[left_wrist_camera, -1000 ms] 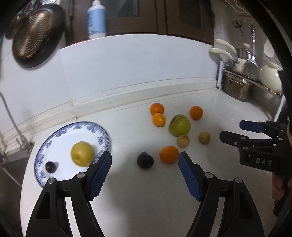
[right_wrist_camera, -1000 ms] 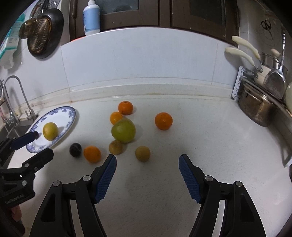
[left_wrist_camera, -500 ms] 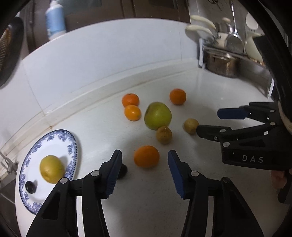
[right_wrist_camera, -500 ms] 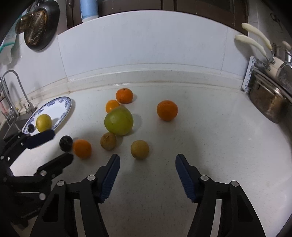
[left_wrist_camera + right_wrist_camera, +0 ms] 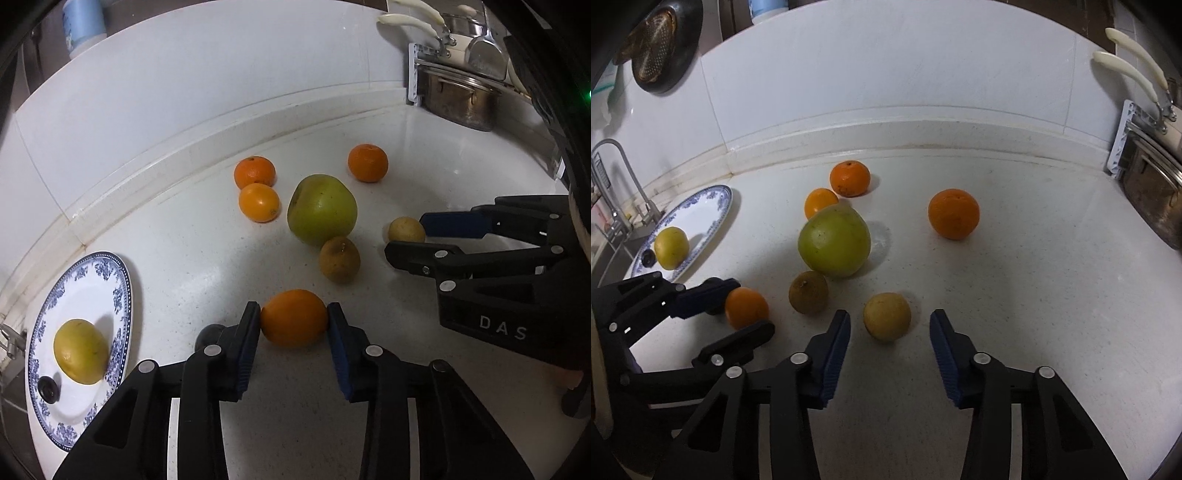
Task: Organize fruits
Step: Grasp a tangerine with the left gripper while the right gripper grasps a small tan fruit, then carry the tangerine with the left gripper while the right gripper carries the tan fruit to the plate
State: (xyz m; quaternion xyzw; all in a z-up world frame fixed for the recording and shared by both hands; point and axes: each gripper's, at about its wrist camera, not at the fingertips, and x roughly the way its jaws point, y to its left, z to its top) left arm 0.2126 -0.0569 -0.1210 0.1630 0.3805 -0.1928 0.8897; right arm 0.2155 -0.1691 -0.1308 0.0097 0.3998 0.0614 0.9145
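At lower centre of the left wrist view, the left hand-held gripper (image 5: 293, 328) has just been closing and now has both blue pads pressed on the flanks of an orange (image 5: 294, 318) that sits on the white worktop (image 5: 192, 266); a dark fruit (image 5: 207, 334) shows partly behind its left finger. At lower centre of the right wrist view, the right hand-held gripper (image 5: 890, 328) has also just been closing, its jaws apart and clamped on nothing; a small yellow-brown fruit (image 5: 887, 316) lies between the fingertips, with a gap to the right pad and a narrower one to the left.

Containers: blue-patterned plate (image 5: 118, 291), lower left of the left wrist view, holding a yellow fruit (image 5: 81, 351) and a small dark fruit (image 5: 48, 387) just beside it; steel pot (image 5: 460, 99), upper right, contents not visible.

Loose on the worktop, mid-frame: large green fruit (image 5: 322, 209); brown kiwi-like fruit (image 5: 339, 259) touching its lower edge; two oranges (image 5: 258, 202) touching one another to its left; a single orange (image 5: 368, 163) to its upper right, apart from the rest.
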